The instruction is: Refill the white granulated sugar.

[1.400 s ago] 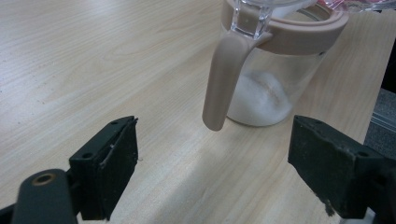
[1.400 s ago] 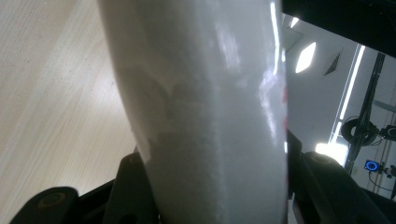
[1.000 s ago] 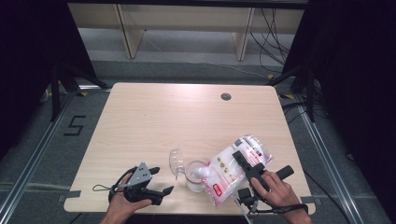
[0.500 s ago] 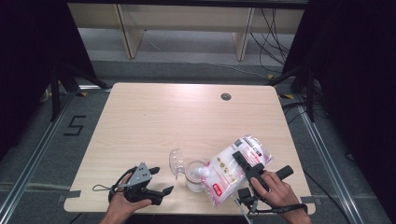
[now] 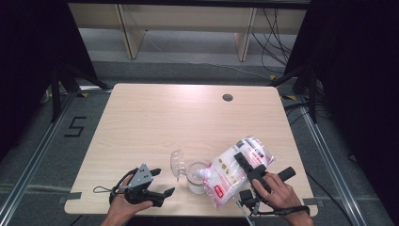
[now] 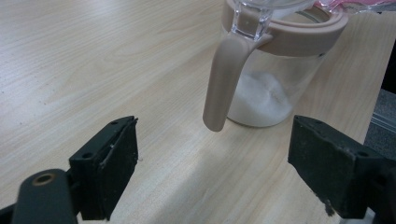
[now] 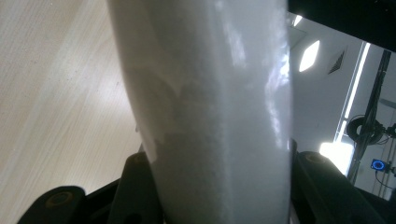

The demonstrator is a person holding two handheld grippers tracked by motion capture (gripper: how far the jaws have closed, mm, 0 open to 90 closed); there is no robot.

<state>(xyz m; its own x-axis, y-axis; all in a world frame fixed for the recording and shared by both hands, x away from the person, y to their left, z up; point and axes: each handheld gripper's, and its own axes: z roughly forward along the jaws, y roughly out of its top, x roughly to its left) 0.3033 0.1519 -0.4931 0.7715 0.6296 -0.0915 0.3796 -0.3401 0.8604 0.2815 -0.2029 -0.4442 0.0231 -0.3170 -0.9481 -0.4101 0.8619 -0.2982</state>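
Right hand-held gripper (image 5: 249, 172) clamps white bag (image 5: 235, 167); red label print unreadable.

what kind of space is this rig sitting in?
Most likely a lab or recording cell, not a kitchen. A bare wooden table stands between dark curtains, loose cables run across the floor behind it, and a taped number marks the floor to one side.

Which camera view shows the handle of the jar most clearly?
The left gripper view: the beige handle hangs large and sharp there, on the jar's rim. In the high view the jar is small and its handle cannot be made out. The right gripper view shows the bag.
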